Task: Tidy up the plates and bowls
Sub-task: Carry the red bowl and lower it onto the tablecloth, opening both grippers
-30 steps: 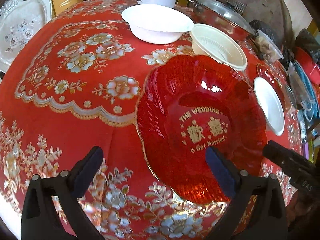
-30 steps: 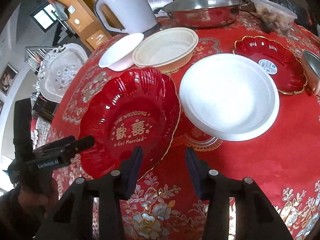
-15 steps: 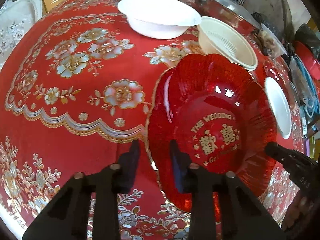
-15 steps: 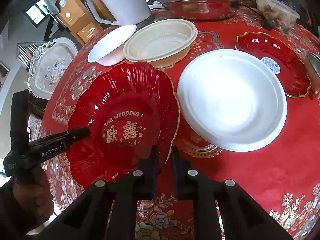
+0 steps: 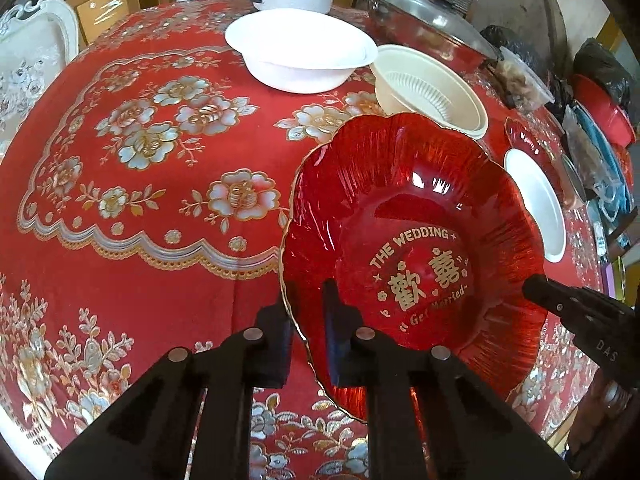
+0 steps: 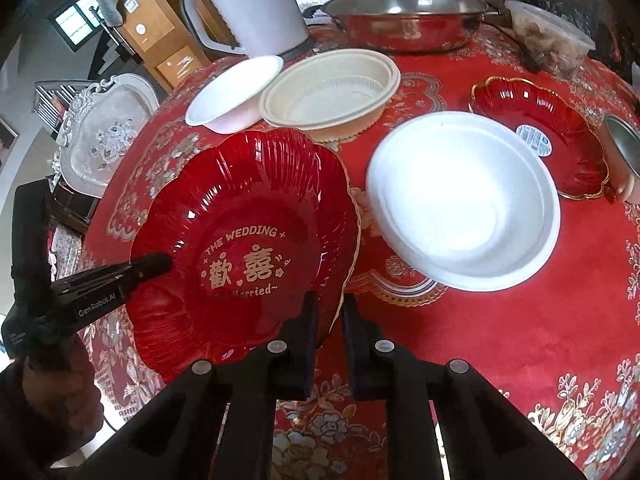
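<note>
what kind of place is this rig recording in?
Likely a home dining area, not a lab: a round table under a red floral tablecloth, a lidded pot beside a white kettle, and an ornate chair alongside.

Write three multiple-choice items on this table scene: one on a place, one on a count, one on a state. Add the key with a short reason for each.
1. Where does the white plate lie, seen from the right wrist?
A. Between the two red dishes
B. Inside the steel pan
C. On the chair

2. How many red scalloped dishes are on the table?
A. One
B. Two
C. Four

3. What grips the wedding dish?
A. Neither tool
B. The left tool only
C. Both tools

Key:
1 A: it sits between the wedding dish and the stickered red dish.
2 B: only those two show.
3 C: the left tool and the right tool each close on its rim at opposite sides.
</note>
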Demonstrator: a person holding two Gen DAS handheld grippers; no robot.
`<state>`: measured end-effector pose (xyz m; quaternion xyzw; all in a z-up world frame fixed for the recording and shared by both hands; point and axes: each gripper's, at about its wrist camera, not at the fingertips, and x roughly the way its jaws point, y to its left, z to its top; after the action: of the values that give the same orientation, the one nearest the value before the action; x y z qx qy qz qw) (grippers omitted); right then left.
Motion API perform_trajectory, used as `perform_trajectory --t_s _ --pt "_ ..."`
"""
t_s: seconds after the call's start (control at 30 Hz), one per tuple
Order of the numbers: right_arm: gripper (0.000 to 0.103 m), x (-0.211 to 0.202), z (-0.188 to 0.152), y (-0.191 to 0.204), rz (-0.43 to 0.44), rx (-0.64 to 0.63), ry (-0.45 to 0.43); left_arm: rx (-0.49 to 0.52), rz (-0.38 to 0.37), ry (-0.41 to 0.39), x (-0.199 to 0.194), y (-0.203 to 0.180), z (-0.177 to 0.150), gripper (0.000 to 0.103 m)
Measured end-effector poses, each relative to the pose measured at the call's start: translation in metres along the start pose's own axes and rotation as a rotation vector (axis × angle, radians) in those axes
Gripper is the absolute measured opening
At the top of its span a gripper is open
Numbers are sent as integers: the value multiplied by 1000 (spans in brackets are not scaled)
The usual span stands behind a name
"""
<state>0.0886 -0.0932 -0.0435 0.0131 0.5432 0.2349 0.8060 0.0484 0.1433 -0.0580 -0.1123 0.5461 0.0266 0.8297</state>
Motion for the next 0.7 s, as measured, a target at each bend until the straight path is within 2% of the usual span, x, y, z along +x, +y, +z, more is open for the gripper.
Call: perform_trajectory --t_s 0.37,0.6,0.7 --pt "11 -27 -21 -6 30 -13 -41 12 7 -44 -22 -12 -20 11" --pt "11 -47 -46 -34 41 -12 -36 50 16 -38 -30 -50 -48 11" --pt "11 -60 -60 -51 43 -11 -32 82 -1 -21 -31 -71 -61 12"
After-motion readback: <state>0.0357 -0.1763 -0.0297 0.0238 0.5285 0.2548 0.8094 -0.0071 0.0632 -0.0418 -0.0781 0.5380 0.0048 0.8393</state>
